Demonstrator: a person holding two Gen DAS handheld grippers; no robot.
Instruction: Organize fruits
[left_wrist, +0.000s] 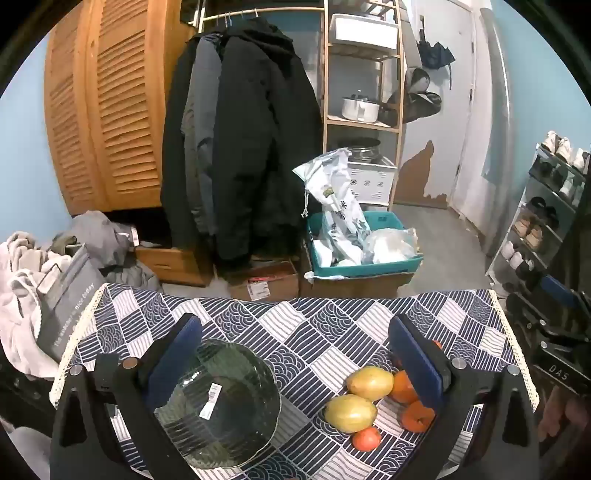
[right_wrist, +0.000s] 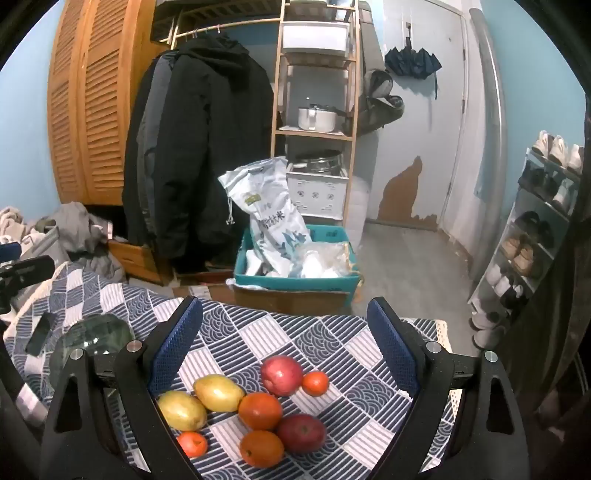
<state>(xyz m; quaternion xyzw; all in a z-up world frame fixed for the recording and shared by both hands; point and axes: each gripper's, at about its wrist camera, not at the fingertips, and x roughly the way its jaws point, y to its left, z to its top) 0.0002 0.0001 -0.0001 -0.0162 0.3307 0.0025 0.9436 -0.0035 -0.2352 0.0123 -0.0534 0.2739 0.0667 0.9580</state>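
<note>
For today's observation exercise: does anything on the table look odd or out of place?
Yes. The glass plate still carries a price sticker and holds nothing, while the fruits lie loose in a cluster on the tablecloth beside it.

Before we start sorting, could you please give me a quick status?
Both grippers open, empty. Eight loose fruits clustered on the checked tablecloth; ribbed glass plate empty. Nothing blocking.

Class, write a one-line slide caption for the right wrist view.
Open right claw hovers over loose fruit on a patterned tablecloth: two mangoes, two apples, oranges.
</note>
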